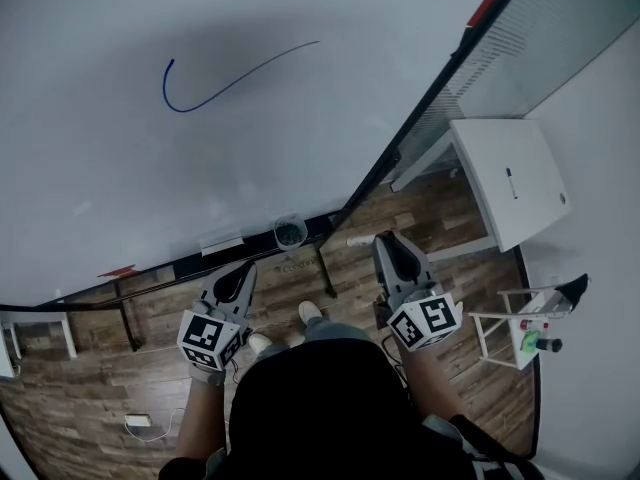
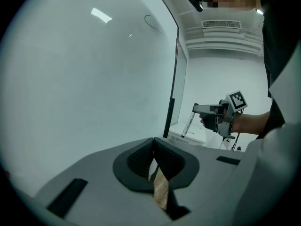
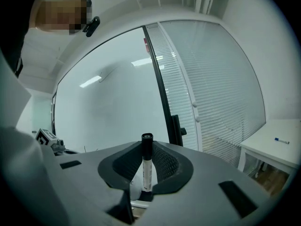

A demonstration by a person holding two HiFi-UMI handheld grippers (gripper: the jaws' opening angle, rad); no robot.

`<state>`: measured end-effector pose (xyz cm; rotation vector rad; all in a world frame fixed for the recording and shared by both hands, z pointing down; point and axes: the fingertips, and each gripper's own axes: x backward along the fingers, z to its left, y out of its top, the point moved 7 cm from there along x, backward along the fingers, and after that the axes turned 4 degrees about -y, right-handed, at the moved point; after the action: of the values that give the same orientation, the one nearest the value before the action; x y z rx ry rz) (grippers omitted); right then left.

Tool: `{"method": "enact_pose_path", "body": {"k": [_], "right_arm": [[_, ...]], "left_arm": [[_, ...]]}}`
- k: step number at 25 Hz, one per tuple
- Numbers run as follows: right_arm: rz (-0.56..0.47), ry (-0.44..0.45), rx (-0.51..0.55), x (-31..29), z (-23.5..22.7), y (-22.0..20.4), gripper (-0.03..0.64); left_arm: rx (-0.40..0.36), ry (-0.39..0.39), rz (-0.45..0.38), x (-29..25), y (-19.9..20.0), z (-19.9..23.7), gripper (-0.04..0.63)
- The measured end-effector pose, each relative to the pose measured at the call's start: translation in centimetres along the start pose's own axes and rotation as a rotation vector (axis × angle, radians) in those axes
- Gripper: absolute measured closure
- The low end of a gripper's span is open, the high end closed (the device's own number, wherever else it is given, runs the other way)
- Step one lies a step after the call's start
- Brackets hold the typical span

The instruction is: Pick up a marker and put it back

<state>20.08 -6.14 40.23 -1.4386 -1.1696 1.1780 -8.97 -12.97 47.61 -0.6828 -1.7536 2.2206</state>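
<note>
My right gripper point(image 1: 384, 242) is shut on a white marker with a black cap point(image 3: 146, 166), which stands upright between the pads. In the left gripper view the same marker point(image 2: 187, 125) hangs slanted below the right gripper point(image 2: 199, 109). From above, the marker point(image 1: 360, 239) pokes out to the left of the jaw tips, near the whiteboard's lower right corner. My left gripper point(image 1: 246, 271) is held low beside it, jaws shut with nothing in them point(image 2: 153, 147). A round marker holder point(image 1: 289, 232) sits on the whiteboard's tray between the two grippers.
The whiteboard point(image 1: 200, 158) carries a blue curved line point(image 1: 225, 88). An eraser point(image 1: 221, 241) lies on the tray. To the right are a black frame post point(image 1: 420, 108), blinds, a white table point(image 1: 530, 203) with a pen point(image 1: 511, 183), and a small stand point(image 1: 530, 330).
</note>
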Motion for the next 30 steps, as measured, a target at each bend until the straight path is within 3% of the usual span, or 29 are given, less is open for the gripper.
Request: {"method": "enact_pose_path", "body": {"k": [9,21,30], "right_arm": [[0.013,0.075,-0.007,-2.9,1.1,-0.1,0.528],[0.101,0.284,-0.005,-10.3,4.9,-2.7,0.528],[0.215,0.382,0.034,-14.1,6.1,-7.0,0.528]], "left_arm": [[0.031,0.064,0.006,1.2,-0.4,0.8,0.577],[0.084,0.274,0.018,6.2,-1.9,1.7,0.577],[0.131,0.428,0.012,8.9,-2.9,1.6,0.577]]}}
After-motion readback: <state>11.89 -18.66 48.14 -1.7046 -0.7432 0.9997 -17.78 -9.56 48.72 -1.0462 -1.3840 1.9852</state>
